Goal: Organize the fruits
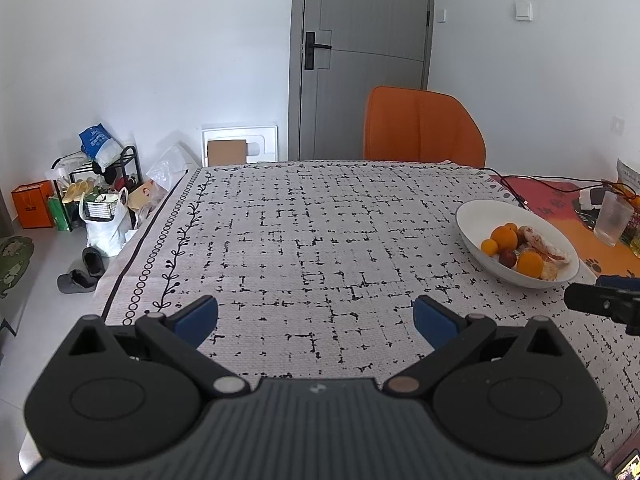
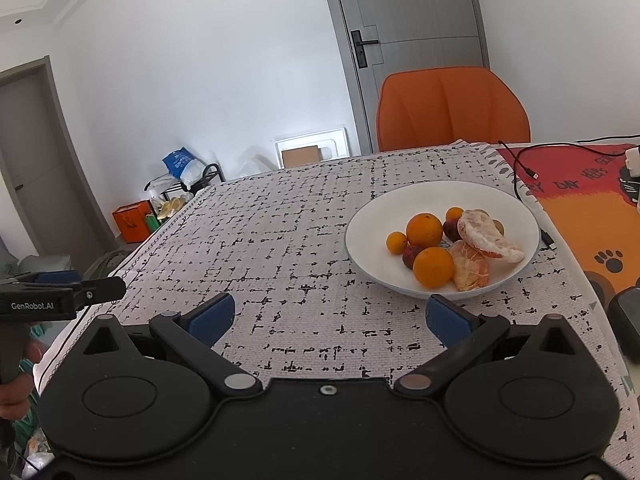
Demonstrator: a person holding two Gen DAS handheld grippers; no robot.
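Note:
A white bowl (image 2: 516, 208) stands on the patterned tablecloth, also seen at the right in the left wrist view (image 1: 480, 212). It holds several fruits: oranges (image 2: 425, 230), small dark red fruits (image 2: 451, 229) and peeled citrus pieces (image 2: 482, 236). My right gripper (image 2: 329, 318) is open and empty, just short of the bowl's near rim. My left gripper (image 1: 316, 320) is open and empty over bare cloth, left of the bowl. Each gripper shows at the edge of the other's view.
An orange chair (image 2: 452, 110) stands at the table's far edge. A black cable (image 2: 520, 164) and an orange mat (image 2: 592, 208) lie right of the bowl. A clear plastic cup (image 1: 612, 218) stands on the mat. Bags, shoes and a rack (image 1: 100, 200) crowd the floor at the left.

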